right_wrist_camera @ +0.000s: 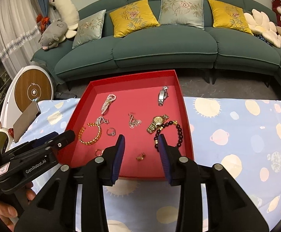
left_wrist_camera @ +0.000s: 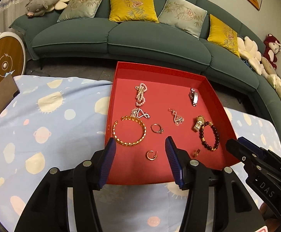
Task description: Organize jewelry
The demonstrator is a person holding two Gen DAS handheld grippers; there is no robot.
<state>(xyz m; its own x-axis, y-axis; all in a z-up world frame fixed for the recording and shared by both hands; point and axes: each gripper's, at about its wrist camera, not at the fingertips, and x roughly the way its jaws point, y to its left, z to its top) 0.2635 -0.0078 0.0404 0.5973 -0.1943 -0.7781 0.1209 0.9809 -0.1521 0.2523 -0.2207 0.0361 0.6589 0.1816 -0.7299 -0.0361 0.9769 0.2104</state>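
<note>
The red tray (left_wrist_camera: 215, 96) lies on the tabletop under a pale blue cloth (left_wrist_camera: 34, 116) printed with suns and planets, its far edge toward the green sofa (left_wrist_camera: 121, 36). All the jewelry is inside it.

Along the tray's left wall lie a pearl hair clip (left_wrist_camera: 140, 94), a rhinestone pendant (left_wrist_camera: 139, 113) and an open amber-gold chain bracelet (left_wrist_camera: 129, 132) of faceted, glossy links. The left tool (left_wrist_camera: 139, 145) hovers over the tray's near-left corner, fingers apart and empty, with a small gold hoop earring (left_wrist_camera: 151, 155) lying between them. A thin silver ring (left_wrist_camera: 157, 129) and a second sparkling pendant (left_wrist_camera: 177, 117) sit mid-tray.

Toward the right wall are a silver watch (right_wrist_camera: 162, 95) at the far end, a gold link watch (right_wrist_camera: 157, 123) and a dark round-bead bracelet (right_wrist_camera: 169, 135) touching it. The right tool (right_wrist_camera: 141, 142) hangs over the near-right corner, fingers also apart and gripping nothing, a gold stud (right_wrist_camera: 140, 156) between them.

Sorting seems barely begun. For the tiny earrings, each tool probably needs to come down squarely, pads straddling the piece, and close gently: smooth metal on the flat card base will likely skid. The beads may roll; lifting the bead bracelet first would free the gold link watch.
</note>
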